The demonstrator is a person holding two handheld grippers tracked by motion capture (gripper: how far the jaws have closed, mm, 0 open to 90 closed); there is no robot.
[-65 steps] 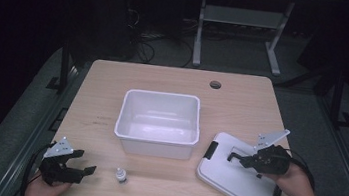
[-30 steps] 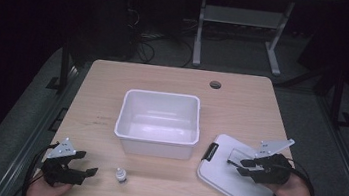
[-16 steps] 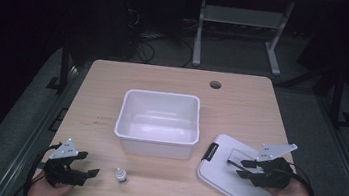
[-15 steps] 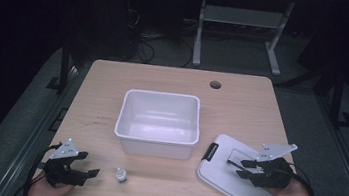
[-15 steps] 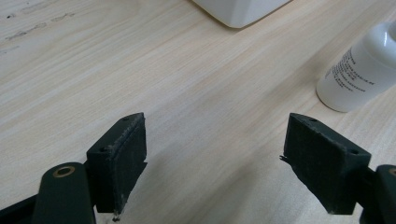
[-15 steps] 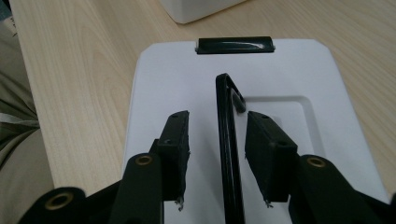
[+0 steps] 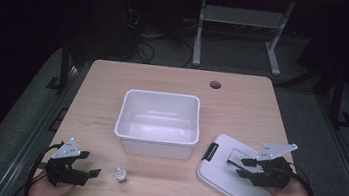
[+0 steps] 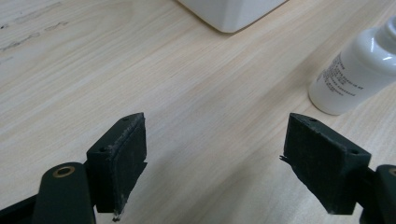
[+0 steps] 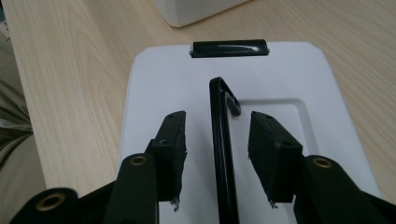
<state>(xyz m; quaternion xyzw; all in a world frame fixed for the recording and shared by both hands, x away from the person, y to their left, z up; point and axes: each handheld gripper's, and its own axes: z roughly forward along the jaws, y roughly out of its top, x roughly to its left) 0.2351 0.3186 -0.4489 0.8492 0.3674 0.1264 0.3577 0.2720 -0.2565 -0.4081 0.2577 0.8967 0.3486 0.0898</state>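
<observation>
Right claw half open, just been opening, straddling black handle of white lid without pressing; handle's long axis parallel to the pads. Left claw wide open, empty; small bottle ahead to its right on worktop.

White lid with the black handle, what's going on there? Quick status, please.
Right gripper jaws just opening, straddling the upright black handle, pads clear. Flat white plastic lid lies on the wooden table. Left gripper open, beside small white bottle. Nothing in the way.

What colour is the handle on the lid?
Black, on a white lid; the handle shows best in the right gripper view.
</observation>
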